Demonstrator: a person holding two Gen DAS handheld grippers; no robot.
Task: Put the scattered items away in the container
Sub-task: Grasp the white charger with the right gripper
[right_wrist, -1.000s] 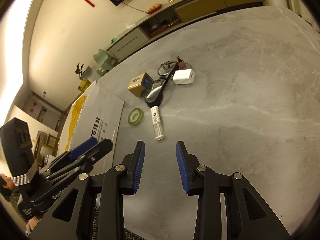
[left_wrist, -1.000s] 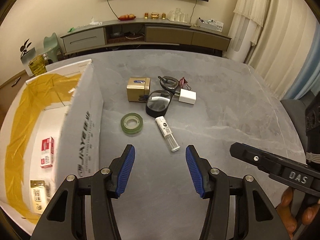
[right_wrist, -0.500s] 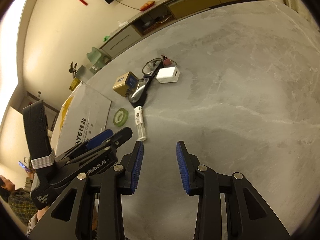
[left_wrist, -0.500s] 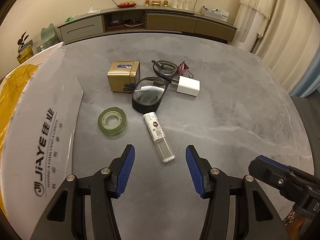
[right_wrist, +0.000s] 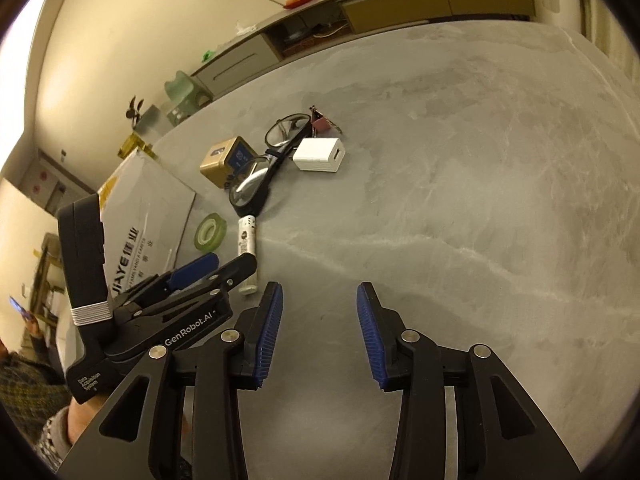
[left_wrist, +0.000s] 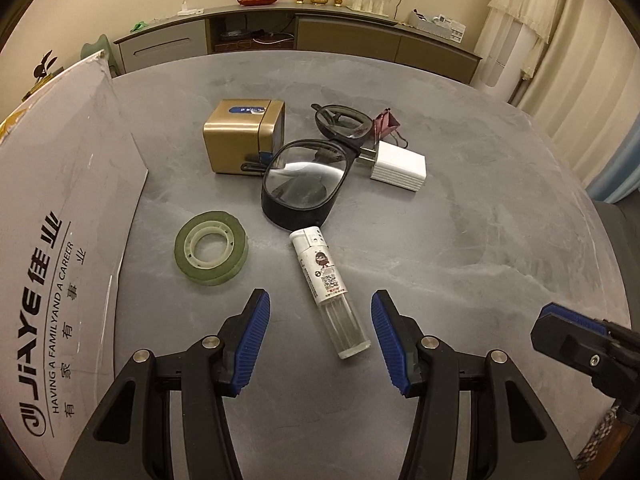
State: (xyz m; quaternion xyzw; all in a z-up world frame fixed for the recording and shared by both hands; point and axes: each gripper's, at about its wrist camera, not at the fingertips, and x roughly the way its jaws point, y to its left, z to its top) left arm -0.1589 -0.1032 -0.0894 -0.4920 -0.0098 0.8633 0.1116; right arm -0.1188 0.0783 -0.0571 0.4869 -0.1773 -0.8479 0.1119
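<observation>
Closed in over the last second: left gripper (left_wrist: pixel 320 332), jaws spread and empty, now straddling the clear tube (left_wrist: pixel 329 286) lying near on the tabletop (left_wrist: pixel 480 240). Grasp likely next. Right gripper (right_wrist: pixel 319 332) likewise released; container (left_wrist: pixel 60 240) at left.

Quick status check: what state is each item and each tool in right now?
Left tool: open, empty.
Right tool: open, empty.
Tube: lying flat, capped.
Tape roll: lying flat.
Glasses: folded.
Gold box: closed, upright.
Charger: unplugged.
Cardboard box: flap open.
</observation>
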